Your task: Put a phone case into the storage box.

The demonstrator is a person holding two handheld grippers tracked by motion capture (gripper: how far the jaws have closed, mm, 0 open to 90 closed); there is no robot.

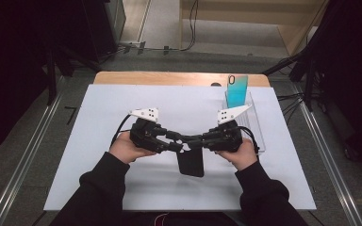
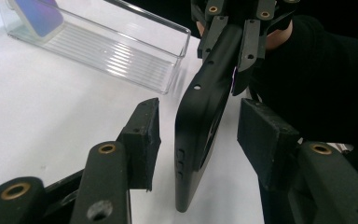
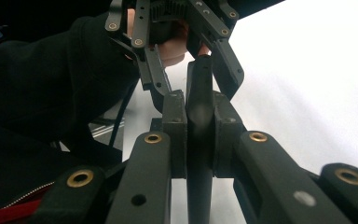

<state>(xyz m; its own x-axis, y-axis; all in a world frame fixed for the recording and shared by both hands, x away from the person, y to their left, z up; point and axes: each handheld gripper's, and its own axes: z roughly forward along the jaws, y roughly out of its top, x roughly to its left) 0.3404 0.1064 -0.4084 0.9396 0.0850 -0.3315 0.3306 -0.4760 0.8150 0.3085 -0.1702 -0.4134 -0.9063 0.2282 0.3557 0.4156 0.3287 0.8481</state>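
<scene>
A black phone case [image 1: 191,164] is held on edge just above the white table top, near its front middle. My right gripper [image 1: 194,143] comes in from the right and is shut on it; in the right gripper view both pads [image 3: 173,135] press flat on the case [image 3: 199,93]. My left gripper [image 1: 181,147] comes in from the left with its jaws on either side of the same case [image 2: 200,116]. In the left gripper view there is a gap between each pad [image 2: 142,135] and the case, so that gripper is open.
A clear plastic tray [image 1: 258,129] lies at the right of the white table top [image 1: 122,103], with a teal phone case [image 1: 237,92] standing at its far end. Metal rails run along the floor on both sides. Cables lie beyond the table's far edge.
</scene>
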